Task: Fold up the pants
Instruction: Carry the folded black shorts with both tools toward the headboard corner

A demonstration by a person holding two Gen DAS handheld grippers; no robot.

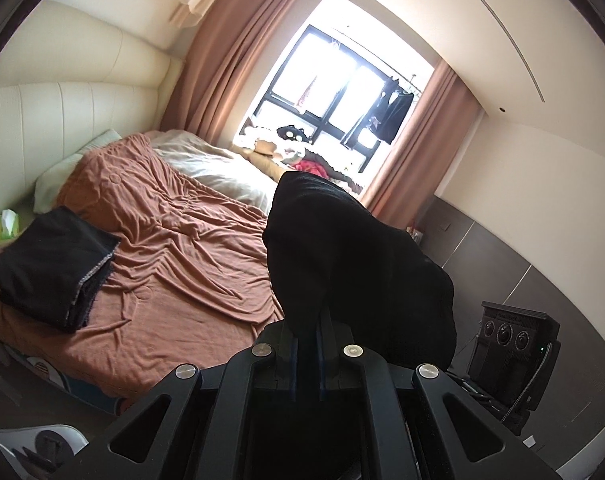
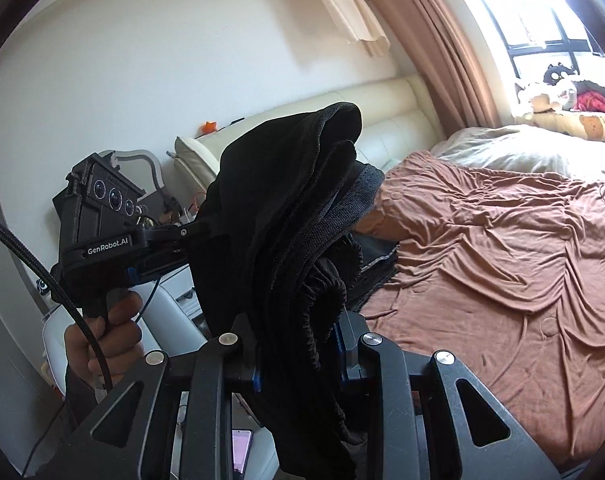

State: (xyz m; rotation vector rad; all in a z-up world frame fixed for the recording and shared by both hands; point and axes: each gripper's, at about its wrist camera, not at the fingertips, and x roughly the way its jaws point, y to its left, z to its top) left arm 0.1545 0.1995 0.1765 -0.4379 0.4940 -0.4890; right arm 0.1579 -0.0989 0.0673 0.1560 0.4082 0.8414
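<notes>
Left gripper clamps black pants; folded dark garment lies on bed.

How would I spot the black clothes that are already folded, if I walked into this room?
Find the big bed under the rust-brown sheet. Near its headboard end, beside a green tissue box, lies the folded black stack. Unlike the black pants dangling from the left gripper and right gripper, it lies flat and squared, showing a pale stitched edge.
</notes>
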